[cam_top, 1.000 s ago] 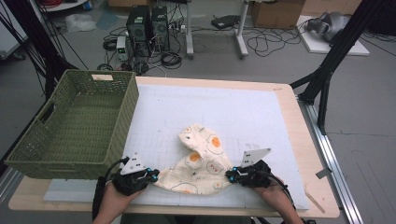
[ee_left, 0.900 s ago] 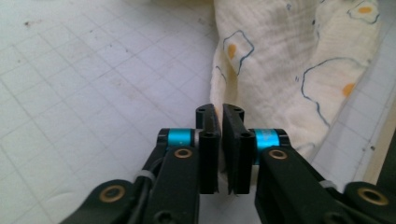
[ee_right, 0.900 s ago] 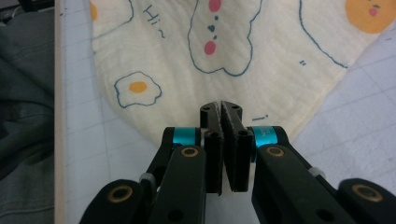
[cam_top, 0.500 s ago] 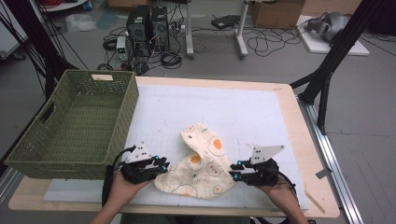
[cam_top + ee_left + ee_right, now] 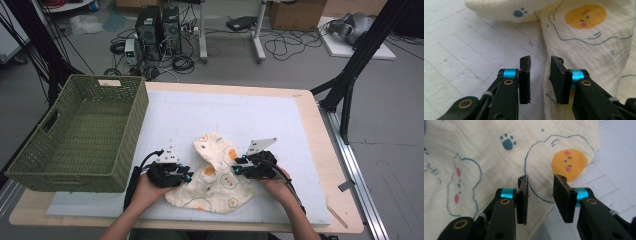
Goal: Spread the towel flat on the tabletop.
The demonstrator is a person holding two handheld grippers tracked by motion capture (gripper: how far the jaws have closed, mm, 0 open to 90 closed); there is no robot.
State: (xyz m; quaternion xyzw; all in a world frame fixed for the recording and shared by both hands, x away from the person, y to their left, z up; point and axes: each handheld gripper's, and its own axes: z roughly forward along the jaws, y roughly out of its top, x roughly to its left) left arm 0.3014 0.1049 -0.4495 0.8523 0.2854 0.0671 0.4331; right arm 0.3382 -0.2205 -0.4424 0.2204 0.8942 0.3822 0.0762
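A cream cloth [image 5: 216,186] printed with fried eggs and paw marks lies crumpled on the white mat [image 5: 235,117], one flap folded over at its far side. My left gripper [image 5: 188,174] rests at the cloth's left edge. Its jaws have just been opening and stand apart; the cloth's [image 5: 589,37] hem lies under the gap [image 5: 540,62] and is not pinched. My right gripper [image 5: 237,171] hovers over the cloth's right part. Its jaws have also just been opening, and they stand apart above the cloth [image 5: 486,152], with nothing between the fingers [image 5: 523,195].
A green woven basket [image 5: 80,130] stands at the table's left, close to my left hand. The white mat stretches bare beyond the cloth to the far and right edges. Black stand legs [image 5: 350,85] rise off the table's far right corner.
Both grippers have let go of the cloth and their jaws have parted. Both hands have moved away from the table's near edge and inward, toward the cloth's middle.
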